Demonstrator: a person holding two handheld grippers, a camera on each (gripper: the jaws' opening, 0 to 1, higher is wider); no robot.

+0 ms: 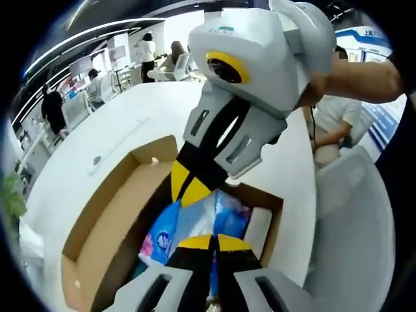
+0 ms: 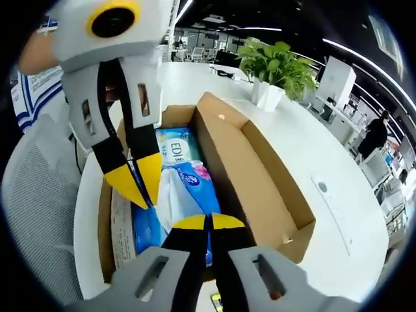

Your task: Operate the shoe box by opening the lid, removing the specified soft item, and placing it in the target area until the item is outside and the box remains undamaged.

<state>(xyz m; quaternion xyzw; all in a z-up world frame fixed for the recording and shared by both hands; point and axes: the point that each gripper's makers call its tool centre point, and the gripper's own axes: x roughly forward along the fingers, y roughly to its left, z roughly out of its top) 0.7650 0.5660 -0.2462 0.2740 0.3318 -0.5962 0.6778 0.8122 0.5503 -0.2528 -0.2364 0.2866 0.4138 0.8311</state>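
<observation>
The brown cardboard shoe box [image 1: 97, 224] [image 2: 260, 175] lies open on the white table, lid folded back. Inside lies a soft blue-and-white plastic pack [image 1: 166, 231] [image 2: 179, 149] beside a white paper insert [image 1: 257, 227] [image 2: 120, 221]. My left gripper [image 1: 213, 242] [image 2: 142, 185] reaches down into the box, its yellow tips pressed together on the pack's wrapper. My right gripper [image 1: 188, 192] [image 2: 208, 222] comes in from the opposite side, tips also together on the crumpled white part of the pack. The two grippers face each other, a short way apart over the pack.
The white table [image 1: 110, 130] [image 2: 312, 149] stretches around the box. A potted plant [image 2: 276, 68] stands at its far end. A grey mesh chair [image 2: 32, 214] [image 1: 351, 227] sits by the near edge. A person's arm [image 1: 364, 81] holds the right gripper. People [image 1: 52, 110] stand far back.
</observation>
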